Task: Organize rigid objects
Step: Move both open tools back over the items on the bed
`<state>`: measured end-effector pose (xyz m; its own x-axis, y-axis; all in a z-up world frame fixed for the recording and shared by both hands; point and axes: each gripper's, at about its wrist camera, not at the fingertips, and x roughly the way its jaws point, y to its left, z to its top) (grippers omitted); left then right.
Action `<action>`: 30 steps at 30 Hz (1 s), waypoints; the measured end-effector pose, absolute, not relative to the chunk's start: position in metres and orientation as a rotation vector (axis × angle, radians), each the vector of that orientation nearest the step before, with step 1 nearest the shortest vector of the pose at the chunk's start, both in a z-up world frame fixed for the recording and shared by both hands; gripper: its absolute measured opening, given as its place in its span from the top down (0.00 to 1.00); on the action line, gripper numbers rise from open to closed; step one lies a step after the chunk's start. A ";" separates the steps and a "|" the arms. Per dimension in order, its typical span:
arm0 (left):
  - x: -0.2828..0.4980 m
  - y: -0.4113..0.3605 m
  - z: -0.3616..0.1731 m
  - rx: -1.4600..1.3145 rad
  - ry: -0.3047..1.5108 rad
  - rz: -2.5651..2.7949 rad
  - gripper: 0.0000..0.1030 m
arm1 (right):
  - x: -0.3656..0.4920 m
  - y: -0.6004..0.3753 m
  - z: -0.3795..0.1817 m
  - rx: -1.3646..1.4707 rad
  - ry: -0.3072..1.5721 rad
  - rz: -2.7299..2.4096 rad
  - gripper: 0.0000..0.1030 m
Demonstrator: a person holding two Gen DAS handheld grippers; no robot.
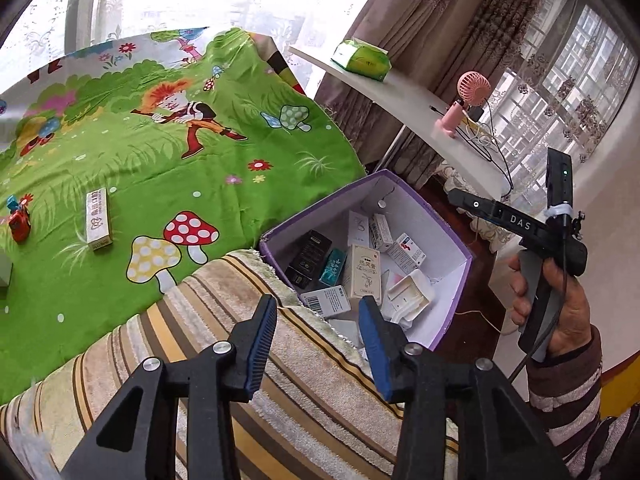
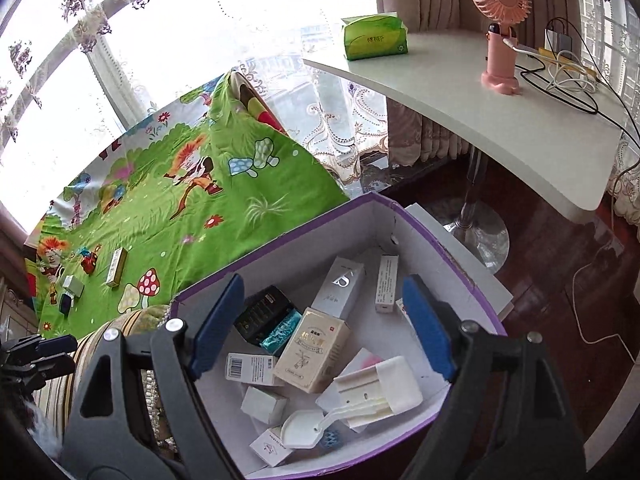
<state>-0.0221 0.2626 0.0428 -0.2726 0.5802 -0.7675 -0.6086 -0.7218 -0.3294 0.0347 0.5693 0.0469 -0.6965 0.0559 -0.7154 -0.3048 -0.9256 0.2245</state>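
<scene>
Both grippers gape wide, holding nothing: right gripper (image 2: 324,324) above the purple box (image 2: 280,240); only left gripper (image 1: 318,336) view shows the hand (image 1: 560,300).

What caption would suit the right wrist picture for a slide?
Open blue-padded tongs hover empty above a purple-rimmed white cardboard box filled with small packages, beside a green cartoon-print cloth.

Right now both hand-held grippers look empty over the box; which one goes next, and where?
Probably the left hand-held gripper: swing it out to the long cream box lying on the green cartoon cloth. Its jaws are open and empty, and that box, with the red toy beside it, is not yet in the purple box. The right hand-held gripper hovers open over the purple box.
</scene>
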 end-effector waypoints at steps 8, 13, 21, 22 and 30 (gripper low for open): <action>-0.043 0.204 0.040 -1.241 -0.049 2.162 0.56 | 0.017 0.529 0.053 -1.188 0.415 2.757 0.19; -0.056 0.164 0.041 -1.250 -0.083 2.239 0.55 | 0.004 0.505 0.059 -1.226 0.356 2.795 0.19; -0.077 0.091 0.043 -1.288 -0.133 2.380 0.55 | -0.024 0.458 0.071 -1.275 0.247 2.874 0.19; -0.079 0.082 0.043 -1.291 -0.140 2.396 0.55 | -0.029 0.452 0.071 -1.283 0.232 2.883 0.19; -0.098 0.033 0.045 -1.303 -0.175 2.496 0.55 | -0.064 0.409 0.071 -1.337 0.162 2.937 0.19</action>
<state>-0.0984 0.0329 0.0454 -0.5332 0.3350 -0.7768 -0.2232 -0.9414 -0.2528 -0.0637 0.4092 0.0706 -0.6541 -0.1228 -0.7464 0.0401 -0.9910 0.1280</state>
